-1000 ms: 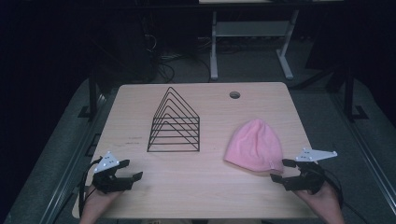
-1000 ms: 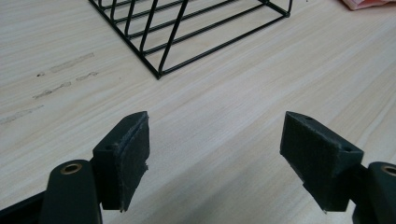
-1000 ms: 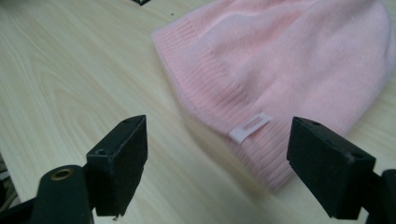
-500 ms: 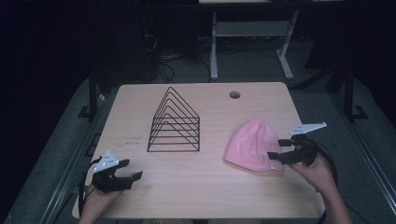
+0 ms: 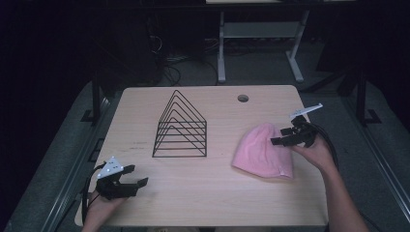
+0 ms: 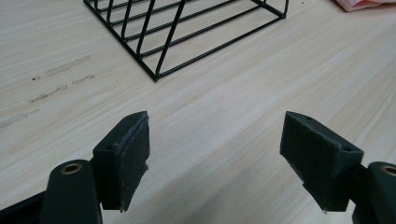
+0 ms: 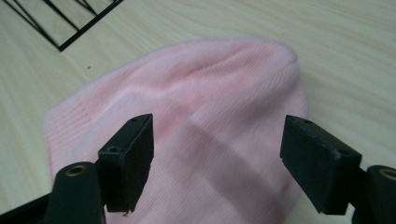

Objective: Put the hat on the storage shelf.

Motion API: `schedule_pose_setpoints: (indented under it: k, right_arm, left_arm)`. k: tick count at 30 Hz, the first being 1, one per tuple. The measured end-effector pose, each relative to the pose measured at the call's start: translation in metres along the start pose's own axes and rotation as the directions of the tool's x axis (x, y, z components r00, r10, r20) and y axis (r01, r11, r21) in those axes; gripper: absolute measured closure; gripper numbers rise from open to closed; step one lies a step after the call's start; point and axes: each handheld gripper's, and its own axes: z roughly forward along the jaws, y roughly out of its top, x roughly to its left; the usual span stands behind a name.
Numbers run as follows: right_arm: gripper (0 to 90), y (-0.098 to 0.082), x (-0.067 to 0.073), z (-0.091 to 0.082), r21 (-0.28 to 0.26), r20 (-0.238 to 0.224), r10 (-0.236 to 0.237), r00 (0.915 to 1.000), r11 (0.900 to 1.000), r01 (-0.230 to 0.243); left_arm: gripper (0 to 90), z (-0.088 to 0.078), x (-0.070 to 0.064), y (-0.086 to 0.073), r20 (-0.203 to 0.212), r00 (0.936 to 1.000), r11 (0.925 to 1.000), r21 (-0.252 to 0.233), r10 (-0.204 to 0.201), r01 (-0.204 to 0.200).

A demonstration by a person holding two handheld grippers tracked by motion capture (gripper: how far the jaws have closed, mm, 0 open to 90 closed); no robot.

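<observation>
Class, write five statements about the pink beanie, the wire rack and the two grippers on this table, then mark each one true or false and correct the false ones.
1. The pink beanie lies flat on the table. True.
2. The right gripper is clamped on the beanie. False: its jaws stand open above the beanie, apart from the fabric, though they have just been closing a little.
3. The black wire rack stands to the left of the beanie in the high view. True.
4. The left gripper holds the rack. False: it is open with nothing between its jaws, near the table's front edge.
5. The beanie hangs on the rack. False: the two are apart.
</observation>
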Motion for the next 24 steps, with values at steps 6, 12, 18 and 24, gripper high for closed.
schedule_pose_setpoints:
  k: [6, 12, 18, 24]
  right_arm:
    - [27.7, 0.021, -0.014, 0.017, 0.018, -0.001, 0.013, 0.9999, 1.000, -0.013]
    - [32.7, 0.028, -0.031, 0.034, 0.025, -0.006, 0.055, 0.9985, 0.998, -0.054]
    - [35.7, 0.028, -0.037, 0.048, 0.056, -0.017, 0.064, 0.9978, 0.996, -0.063]
    - [45.9, 0.026, -0.041, 0.057, 0.090, -0.029, 0.077, 0.9966, 0.993, -0.074]
  left_arm:
    - [23.7, 0.000, 0.001, 0.000, 0.000, 1.0000, 1.0000, -0.006, -0.005, 0.005]
    - [23.7, 0.000, 0.001, -0.001, 0.004, 1.0000, 1.0000, 0.003, -0.004, 0.004]
    - [23.7, 0.000, 0.000, -0.001, 0.008, 1.0000, 1.0000, 0.007, 0.000, 0.000]
    - [23.7, -0.001, 0.000, -0.002, 0.011, 0.9999, 1.0000, 0.004, -0.003, 0.003]
